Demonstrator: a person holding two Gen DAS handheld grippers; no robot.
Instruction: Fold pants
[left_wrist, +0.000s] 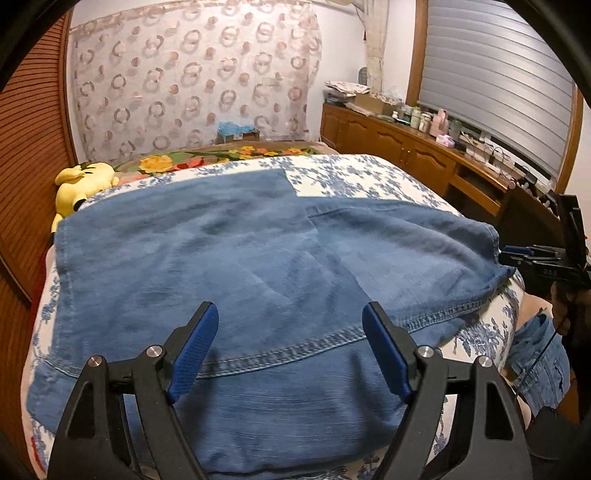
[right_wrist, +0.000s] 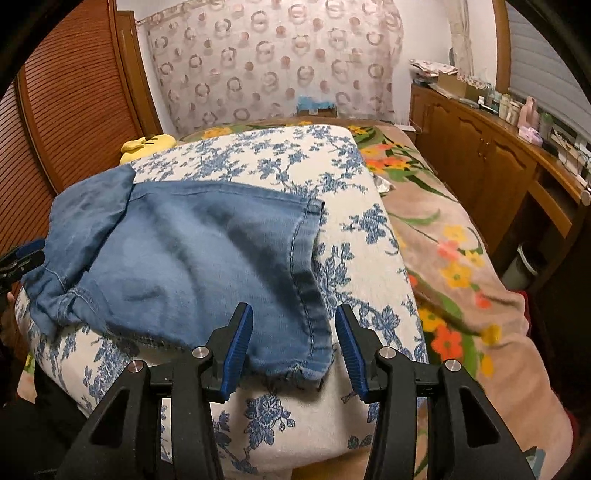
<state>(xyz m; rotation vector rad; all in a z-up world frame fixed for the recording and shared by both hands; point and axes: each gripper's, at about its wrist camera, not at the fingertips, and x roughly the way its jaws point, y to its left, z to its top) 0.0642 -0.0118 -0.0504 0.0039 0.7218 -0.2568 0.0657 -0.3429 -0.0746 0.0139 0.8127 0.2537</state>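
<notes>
Faded blue denim pants (left_wrist: 229, 258) are spread on the blue-flowered white bedcover (right_wrist: 332, 177). The left gripper (left_wrist: 290, 350) is held wide open, empty; the right gripper (right_wrist: 294, 347) is parted astride the frayed hem, unpressed.

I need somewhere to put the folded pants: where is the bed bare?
Free: the blue-flowered white cover right of the blue denim pants, and the orange-flowered blanket beyond. Crowded: the wooden sideboard top.

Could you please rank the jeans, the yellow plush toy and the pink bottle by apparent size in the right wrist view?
1. jeans
2. yellow plush toy
3. pink bottle
The toy and bottle sit farther away, so only apparent size counts.
</notes>
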